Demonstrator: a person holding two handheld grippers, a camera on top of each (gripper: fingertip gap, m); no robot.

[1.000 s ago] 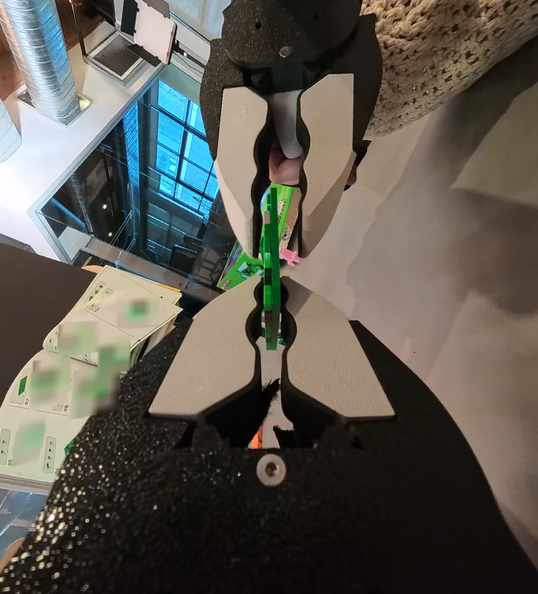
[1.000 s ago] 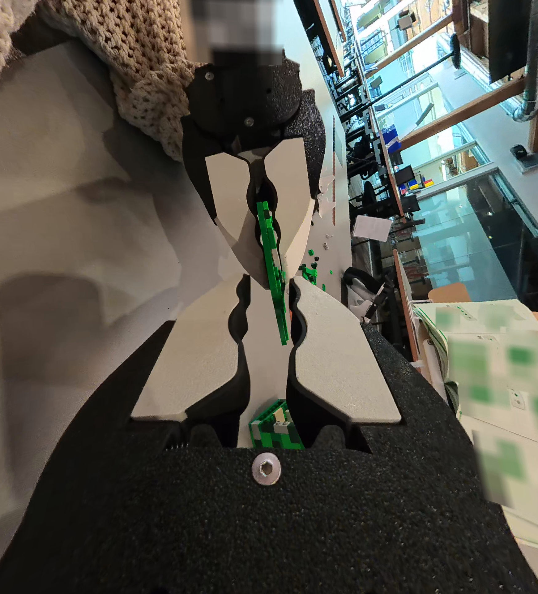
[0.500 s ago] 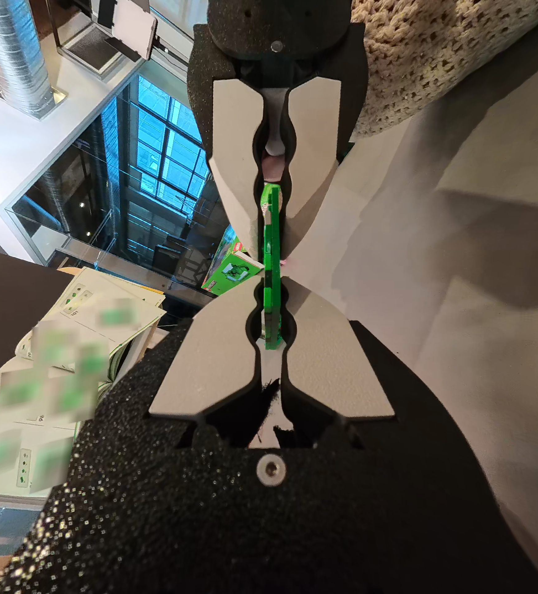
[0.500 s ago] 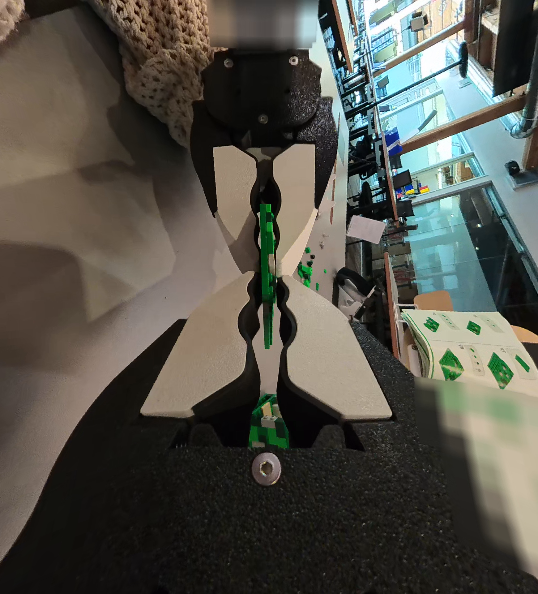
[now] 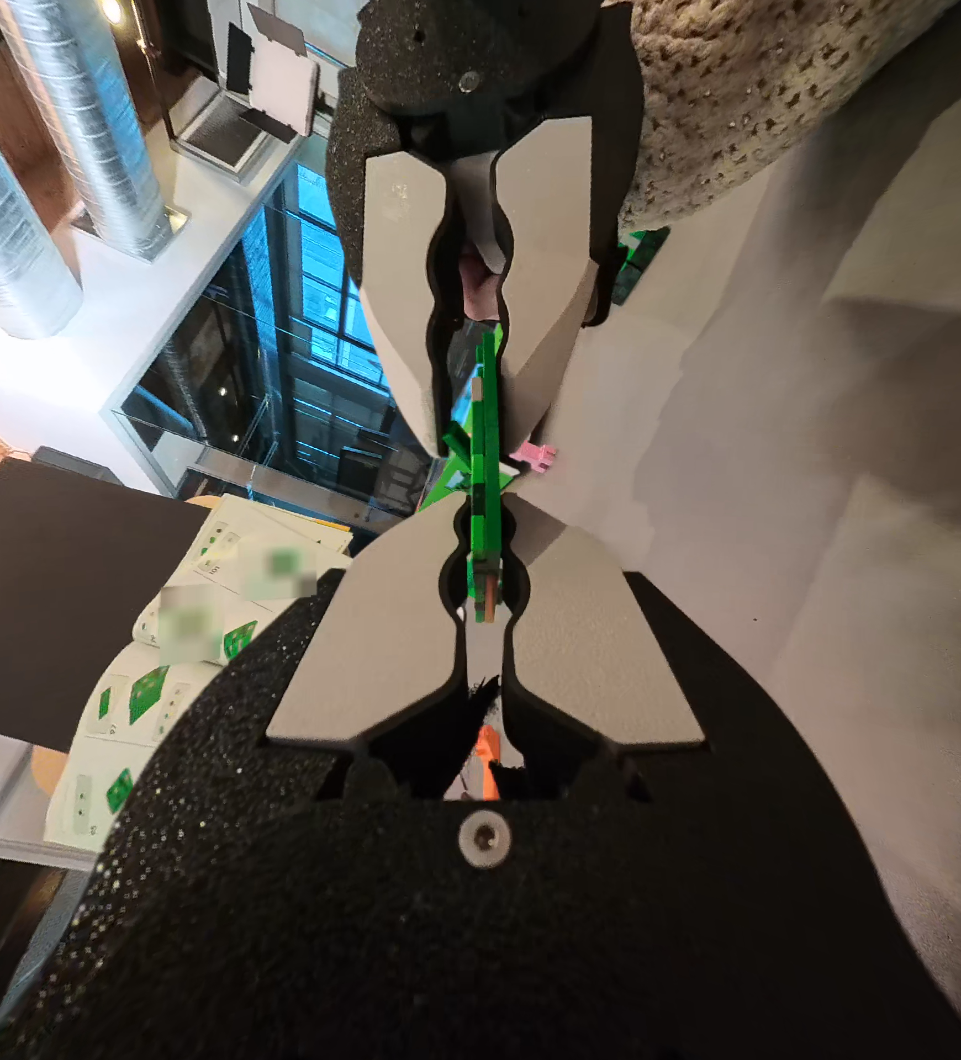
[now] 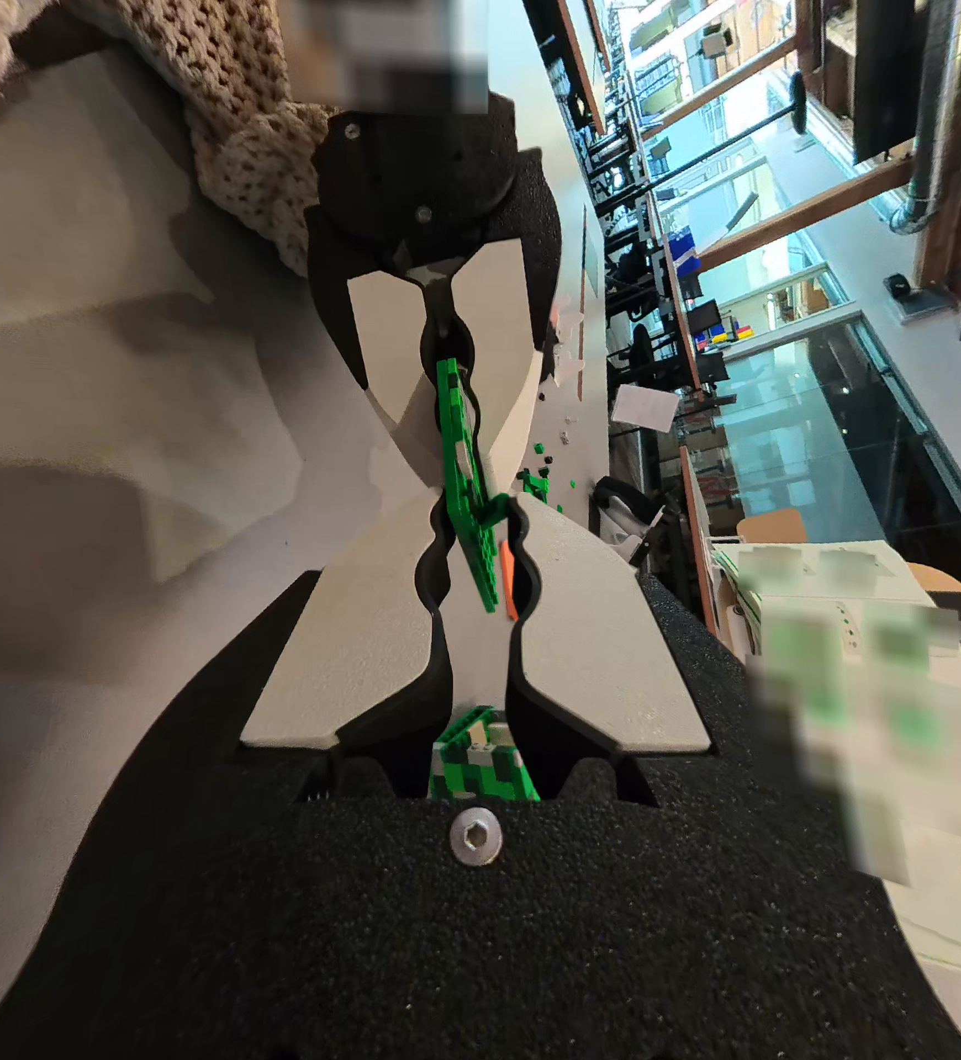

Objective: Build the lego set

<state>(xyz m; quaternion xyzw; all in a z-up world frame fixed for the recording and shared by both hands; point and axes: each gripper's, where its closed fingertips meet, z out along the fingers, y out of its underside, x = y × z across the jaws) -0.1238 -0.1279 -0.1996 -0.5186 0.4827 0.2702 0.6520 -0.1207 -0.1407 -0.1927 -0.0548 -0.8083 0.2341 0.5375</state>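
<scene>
A thin green lego plate [image 5: 487, 413] is held edge-on in the air above the table, between my two grippers, which face each other. My left gripper [image 5: 485, 510] is shut on its near end. My right gripper [image 6: 477, 503] stands around the plate's other end [image 6: 458, 436] with its jaws slightly apart. A small green piece [image 6: 494, 509] sticks out from the plate toward one fingertip. In the left wrist view the right gripper [image 5: 469, 447] shows at the top, with a gap beside the plate.
The pale table [image 5: 811, 516] lies below. An open instruction booklet [image 5: 180, 659] lies beside a black board [image 5: 53, 602]. A pink piece [image 5: 533, 456], loose green pieces [image 6: 538, 482] and a green built block [image 6: 481, 763] are on the table. A knitted sleeve [image 5: 753, 86] is behind the right gripper.
Half a second ago the right gripper's jaws were pressed tight on the plate; now they stand wider and the plate tilts. The left gripper keeps its grip.
</scene>
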